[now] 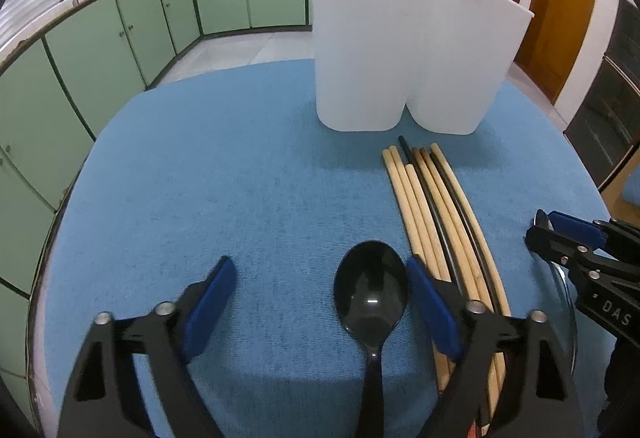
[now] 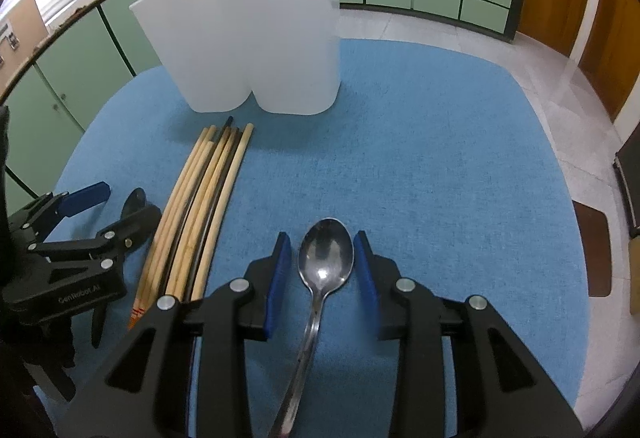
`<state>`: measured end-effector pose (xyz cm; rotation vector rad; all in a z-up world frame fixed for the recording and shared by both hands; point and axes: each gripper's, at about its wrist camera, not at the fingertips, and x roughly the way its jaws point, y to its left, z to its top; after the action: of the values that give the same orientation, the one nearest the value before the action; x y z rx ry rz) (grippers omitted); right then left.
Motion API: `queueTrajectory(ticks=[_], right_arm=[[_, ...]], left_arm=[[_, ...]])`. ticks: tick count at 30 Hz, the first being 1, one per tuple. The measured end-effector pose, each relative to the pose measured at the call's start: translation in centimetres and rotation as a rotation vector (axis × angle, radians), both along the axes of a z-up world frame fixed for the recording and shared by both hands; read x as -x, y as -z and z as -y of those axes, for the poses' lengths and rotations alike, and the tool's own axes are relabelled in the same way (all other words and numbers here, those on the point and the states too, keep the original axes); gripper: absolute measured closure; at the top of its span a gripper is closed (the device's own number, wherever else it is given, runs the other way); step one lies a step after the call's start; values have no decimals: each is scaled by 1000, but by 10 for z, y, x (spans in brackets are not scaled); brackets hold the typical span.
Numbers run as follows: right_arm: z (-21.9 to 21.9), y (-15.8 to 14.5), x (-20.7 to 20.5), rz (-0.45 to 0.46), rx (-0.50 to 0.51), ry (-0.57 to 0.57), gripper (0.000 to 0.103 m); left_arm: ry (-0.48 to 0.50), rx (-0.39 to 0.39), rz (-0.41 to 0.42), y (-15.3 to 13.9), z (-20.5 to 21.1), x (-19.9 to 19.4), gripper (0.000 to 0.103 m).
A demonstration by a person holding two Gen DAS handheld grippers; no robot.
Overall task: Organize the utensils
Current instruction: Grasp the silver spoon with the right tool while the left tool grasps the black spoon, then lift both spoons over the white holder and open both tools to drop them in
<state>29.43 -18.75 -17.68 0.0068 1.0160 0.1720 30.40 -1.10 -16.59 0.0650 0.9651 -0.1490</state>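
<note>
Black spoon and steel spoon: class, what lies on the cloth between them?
A bundle of chopsticks lies between the black spoon and the steel spoon, seen in the right wrist view.

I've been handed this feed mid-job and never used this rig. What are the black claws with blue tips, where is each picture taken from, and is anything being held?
The claws are hand-held two-finger grippers; a person carries one in each hand, and each has a fisheye camera looking forward along its fingers. One picture is from the left gripper, the other from the right gripper. Each view also shows the other gripper at its edge.

On the blue tablecloth stand two white plastic containers side by side, with a bundle of wooden and black chopsticks lying before them.

The black spoon lies between the left gripper's open fingers; the metal spoon lies between the right gripper's, also open. Neither spoon looks clamped.
</note>
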Motion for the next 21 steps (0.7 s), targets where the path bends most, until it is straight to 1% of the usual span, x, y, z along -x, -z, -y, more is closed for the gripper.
queueTrajectory(ticks=[1, 2, 3, 4, 5, 8, 9, 11, 13, 14, 15, 18, 21], right_arm=[[-2, 0, -1, -1, 9, 1, 73], [-6, -1, -3, -4, 17, 0, 75], [-8, -2, -4, -6, 23, 2, 75], [-9, -2, -5, -8, 22, 5, 75], [-9, -3, -6, -8, 18, 7, 76], [-4, -5, -3, 11, -31, 13, 76], [-1, -9, 0, 43, -59, 12, 76], [4, -17, 7, 112, -73, 13, 76], [8, -30, 15, 198, -78, 13, 76], [8, -34, 17, 221, -84, 12, 76], [11, -41, 20, 257, -104, 8, 76], [17, -55, 28, 329, -149, -16, 76], [21, -70, 32, 382, -174, -35, 76]], left_arm=[[6, 7, 3, -1, 0, 0, 34], [9, 10, 5, -1, 0, 2, 45], [14, 14, 7, -2, 1, 4, 51], [20, 19, 8, -3, 3, 6, 62], [24, 26, 7, -3, 3, 7, 68], [24, 69, 14, -7, 0, 10, 68], [19, 87, 37, -10, -3, 14, 69], [15, 103, 82, -18, -5, 21, 69], [5, 128, 161, -30, -10, 33, 69], [1, 140, 195, -35, -12, 38, 69], [-5, 154, 247, -42, -15, 46, 69], [-13, 163, 342, -55, -17, 60, 69], [-16, 180, 413, -67, -18, 68, 69]])
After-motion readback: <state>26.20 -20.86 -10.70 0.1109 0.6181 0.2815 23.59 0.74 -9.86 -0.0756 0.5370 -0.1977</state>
